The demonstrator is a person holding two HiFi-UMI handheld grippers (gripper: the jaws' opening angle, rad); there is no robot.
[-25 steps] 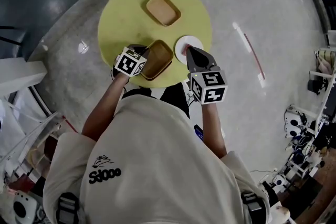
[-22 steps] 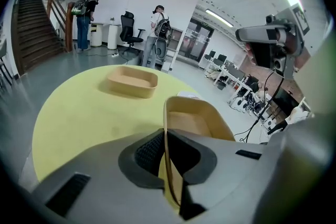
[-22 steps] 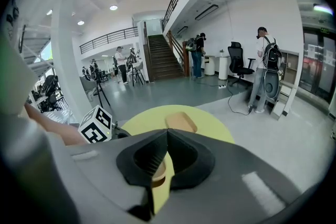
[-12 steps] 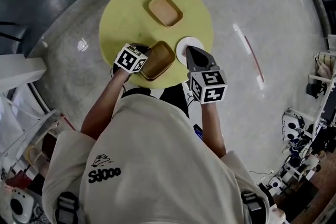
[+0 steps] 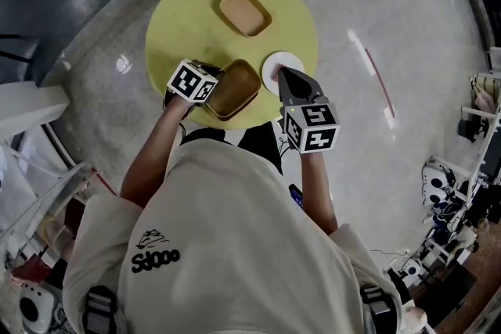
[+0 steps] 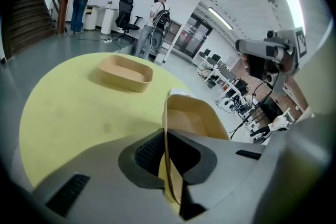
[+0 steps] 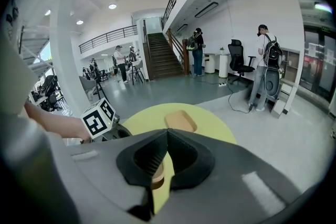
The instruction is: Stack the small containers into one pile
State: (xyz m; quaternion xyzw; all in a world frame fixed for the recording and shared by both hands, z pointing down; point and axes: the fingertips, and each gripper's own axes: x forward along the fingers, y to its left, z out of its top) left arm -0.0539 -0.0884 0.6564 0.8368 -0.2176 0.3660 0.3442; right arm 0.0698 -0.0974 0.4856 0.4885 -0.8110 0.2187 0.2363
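Two small tan containers are on the round yellow table (image 5: 188, 19). One container (image 5: 245, 12) (image 6: 125, 72) (image 7: 180, 120) lies flat at the far side. My left gripper (image 5: 210, 87) (image 6: 165, 136) is shut on the side wall of the other container (image 5: 232, 89) (image 6: 191, 120), which sits tilted at the table's near edge. My right gripper (image 5: 283, 77) (image 7: 167, 131) is shut, its tip over a white round dish (image 5: 283, 65) just right of the held container. Nothing shows between its jaws.
The table stands on a grey floor with a white-and-red strip (image 5: 372, 74) to the right. People, office chairs and a staircase (image 7: 160, 55) are far off in the hall. Benches with equipment (image 5: 470, 192) line the right edge.
My left gripper has turned slightly with the tan container still in its grip. The right gripper and the far container have not moved.
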